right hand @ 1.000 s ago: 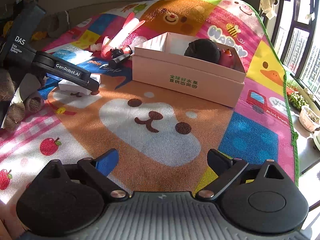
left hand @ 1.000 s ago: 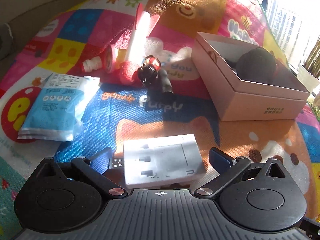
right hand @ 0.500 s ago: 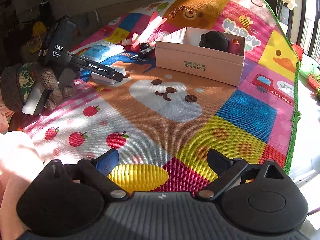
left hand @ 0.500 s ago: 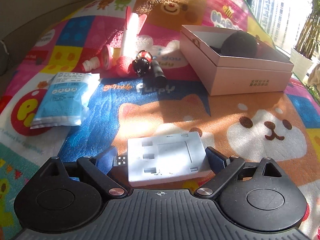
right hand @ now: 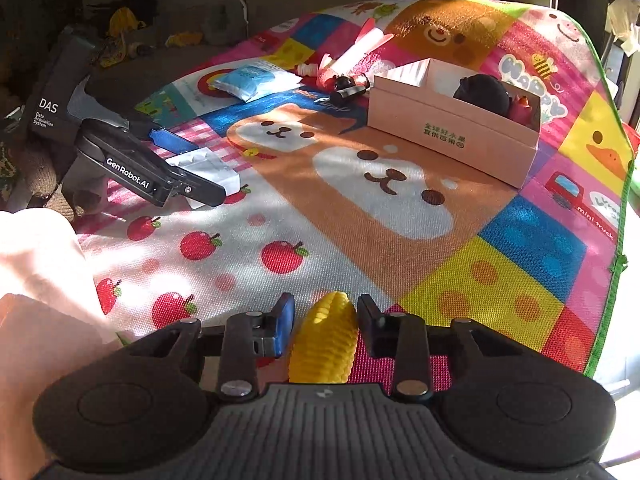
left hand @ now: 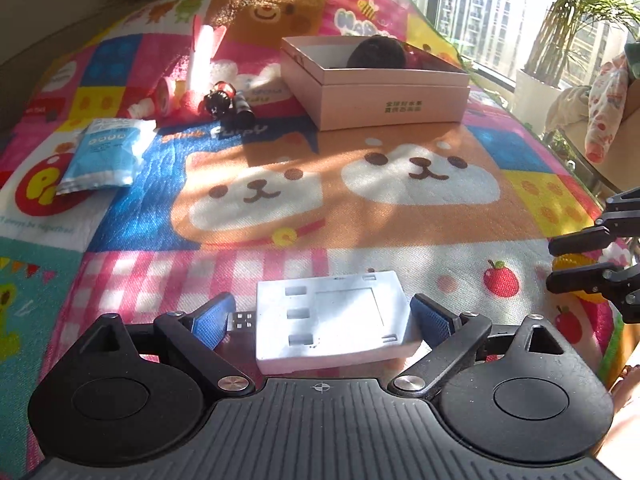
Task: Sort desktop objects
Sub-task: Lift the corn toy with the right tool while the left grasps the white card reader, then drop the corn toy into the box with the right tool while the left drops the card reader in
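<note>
We log: left gripper [left hand: 322,316] spread wide around white module [left hand: 332,316]; right gripper [right hand: 325,326], jaws just narrowed, flanks yellow corn [right hand: 323,340]. Pink box [right hand: 452,136] at one o'clock.

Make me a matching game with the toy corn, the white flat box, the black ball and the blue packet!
Things:
1. toy corn
2. white flat box
3. black ball
4. blue packet

Places:
A. inside the pink box
B. between the right tool's fingers
C. lying alone on the mat
D. between the left tool's fingers

Pairs: 1-B, 2-D, 3-A, 4-C
</note>
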`<state>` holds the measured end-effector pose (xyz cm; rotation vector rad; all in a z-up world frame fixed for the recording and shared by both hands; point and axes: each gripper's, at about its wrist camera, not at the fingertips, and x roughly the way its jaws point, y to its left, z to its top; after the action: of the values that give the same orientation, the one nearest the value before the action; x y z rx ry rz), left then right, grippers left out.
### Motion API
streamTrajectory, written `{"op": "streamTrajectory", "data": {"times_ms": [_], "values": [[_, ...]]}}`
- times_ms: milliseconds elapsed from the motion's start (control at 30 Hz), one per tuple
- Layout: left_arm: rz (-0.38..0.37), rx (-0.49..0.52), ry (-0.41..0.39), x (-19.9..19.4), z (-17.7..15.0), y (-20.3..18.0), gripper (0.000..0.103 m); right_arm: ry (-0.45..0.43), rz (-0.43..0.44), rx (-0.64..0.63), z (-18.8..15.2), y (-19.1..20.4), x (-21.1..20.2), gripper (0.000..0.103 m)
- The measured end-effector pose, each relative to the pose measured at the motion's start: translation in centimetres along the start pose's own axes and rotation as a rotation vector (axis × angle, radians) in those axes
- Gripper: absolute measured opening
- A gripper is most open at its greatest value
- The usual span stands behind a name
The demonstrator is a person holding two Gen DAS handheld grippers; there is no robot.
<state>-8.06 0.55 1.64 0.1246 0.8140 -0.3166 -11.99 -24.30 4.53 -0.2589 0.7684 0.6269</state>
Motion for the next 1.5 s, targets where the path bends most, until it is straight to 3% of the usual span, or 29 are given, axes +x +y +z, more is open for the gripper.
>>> {"op": "streamTrajectory", "data": {"times_ms": [67,200,267,333,400,433,467,533,600,767,900,1067,1133,1200,1333,1433,1500], "values": [[0.022,0.002,-0.012,-0.3,0.1,-0.1,0.099,0.002,-0.005,-0.019,0.9,0.3,1.1,0.026],[0.039,0.004,-0.008,-0.3,0.1,-0.5,0.101,0.032,-0.042,-0.072,1.8,1.2,2.3,0.029],[0.030,0.012,0.006,-0.2,-0.1,-0.8,0.101,0.038,-0.050,-0.073,1.5,1.3,1.7,0.052],[0.040,0.023,0.027,0.1,-0.3,-1.1,0.101,0.030,-0.052,-0.046,0.8,0.9,0.9,0.059],[0.050,0.020,0.041,0.4,-0.4,-1.2,0.101,0.034,-0.056,-0.008,0.1,0.4,0.1,0.058],[0.050,0.014,0.039,0.4,-0.5,-1.2,0.101,0.035,-0.058,0.007,-0.3,0.2,-0.2,0.052],[0.049,0.008,0.036,0.3,-0.5,-1.1,0.101,0.040,-0.056,0.027,-0.6,0.0,-0.4,0.039],[0.047,0.002,0.028,0.1,-0.6,-1.1,0.101,0.045,-0.064,0.060,-1.1,-0.1,-0.6,0.030],[0.050,0.006,0.025,-0.1,-0.6,-1.3,0.096,0.044,-0.077,0.072,-1.2,0.2,-0.8,0.030],[0.051,0.031,-0.004,-1.1,-0.6,-1.9,0.096,0.021,-0.087,0.044,-0.6,1.3,-1.1,0.030],[0.040,0.100,-0.101,-3.4,0.9,-3.2,0.096,-0.013,-0.104,0.021,0.7,1.6,-2.0,0.030],[0.058,0.149,-0.352,-6.6,6.2,-4.4,0.096,-0.131,-0.179,-0.012,4.8,0.8,-5.5,0.030],[0.063,0.170,-0.463,-7.1,8.8,-4.8,0.096,-0.207,-0.211,0.033,7.4,-0.6,-7.3,0.030],[0.047,0.192,-0.519,-6.6,11.5,-5.0,0.096,-0.269,-0.221,0.099,10.3,-2.4,-8.7,0.030],[0.015,0.200,-0.546,-3.4,16.3,-5.1,0.096,-0.367,-0.185,0.169,16.5,-6.0,-9.4,0.030],[-0.005,0.145,-0.551,0.0,19.6,-4.6,0.096,-0.382,-0.166,0.200,21.6,-8.8,-7.7,0.030],[-0.040,0.112,-0.511,2.6,21.1,-4.0,0.097,-0.375,-0.179,0.214,24.7,-10.3,-5.6,0.030]]}}
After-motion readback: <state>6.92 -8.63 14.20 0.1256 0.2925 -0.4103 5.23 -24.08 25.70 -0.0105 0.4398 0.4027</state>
